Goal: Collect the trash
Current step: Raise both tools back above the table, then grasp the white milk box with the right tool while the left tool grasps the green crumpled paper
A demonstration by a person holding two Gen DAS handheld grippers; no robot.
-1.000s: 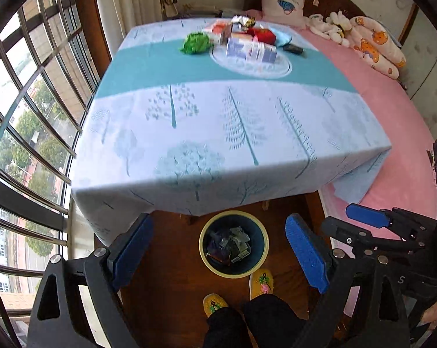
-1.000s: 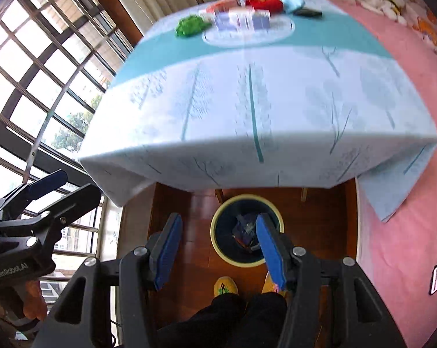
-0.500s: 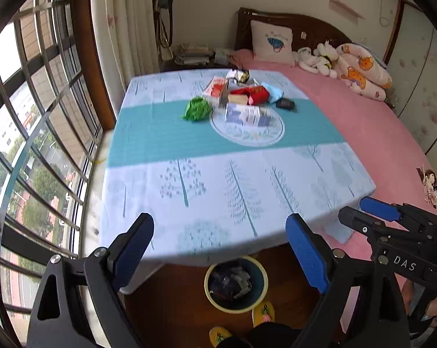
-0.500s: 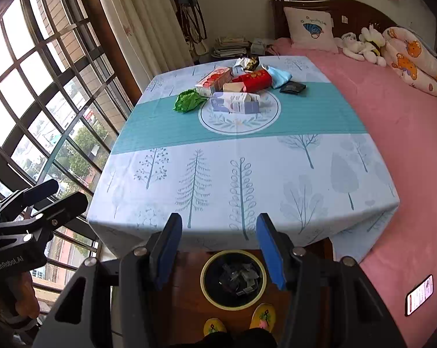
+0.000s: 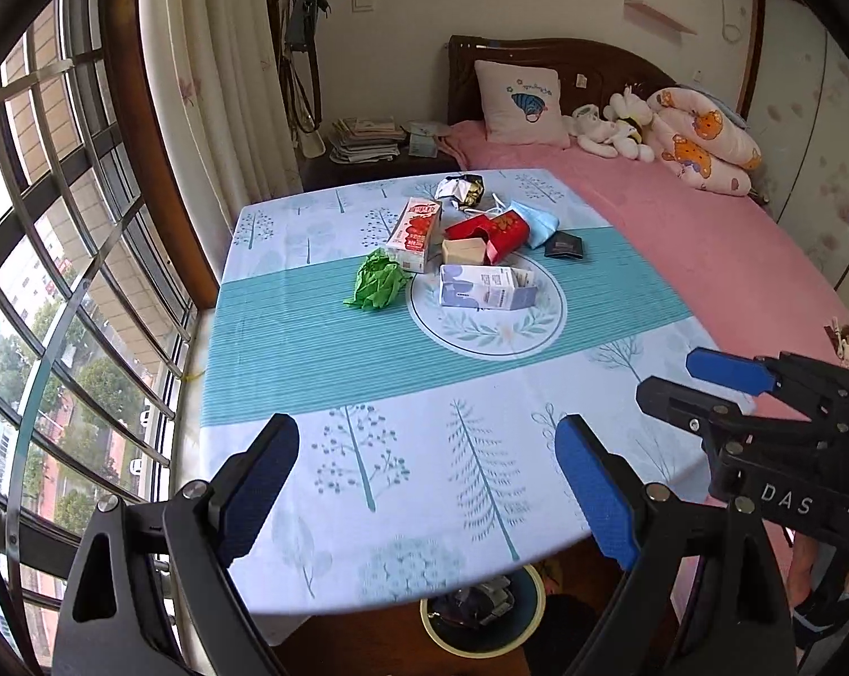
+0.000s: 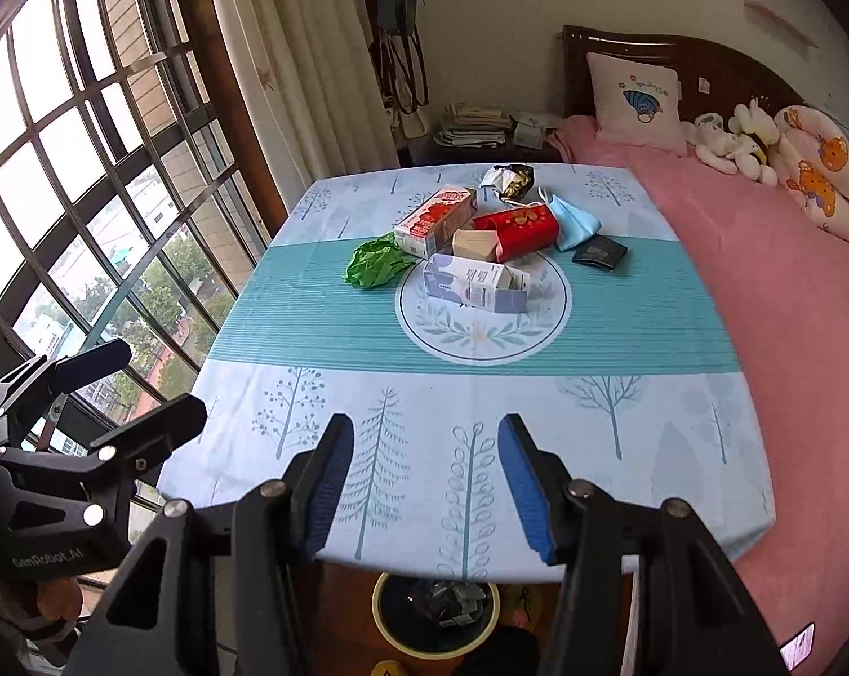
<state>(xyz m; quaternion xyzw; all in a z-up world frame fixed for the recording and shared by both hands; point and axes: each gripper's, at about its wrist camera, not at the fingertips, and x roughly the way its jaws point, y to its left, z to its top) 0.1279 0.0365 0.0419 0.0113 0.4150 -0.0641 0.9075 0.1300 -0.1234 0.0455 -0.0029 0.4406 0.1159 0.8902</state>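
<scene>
Trash lies in a heap at the far middle of the table [image 5: 368, 467]: a crumpled green paper [image 5: 378, 281], a white and purple carton [image 5: 486, 288], a red and white carton [image 5: 414, 234], a red box [image 5: 494, 232], a small tan box [image 5: 462, 251], a blue face mask [image 5: 537, 221], a foil wrapper [image 5: 459, 190] and a dark packet [image 5: 563, 246]. My left gripper [image 5: 424, 484] hangs open and empty over the near table edge. My right gripper [image 6: 424, 484] is open and empty too, beside the left one. A yellow-rimmed bin [image 6: 435, 611] with scraps stands on the floor under the near edge.
A pink bed [image 5: 734, 259] with a pillow [image 5: 521, 102] and soft toys [image 5: 610, 127] borders the table on the right. A barred window [image 6: 86, 180] and a curtain [image 6: 311, 56] run along the left. A nightstand with stacked papers [image 5: 365, 141] stands behind the table.
Both grippers rose and tipped upward. The views went from the bin and floor under the table edge to the tabletop with the trash heap and the room beyond. Jaws kept the same width.
</scene>
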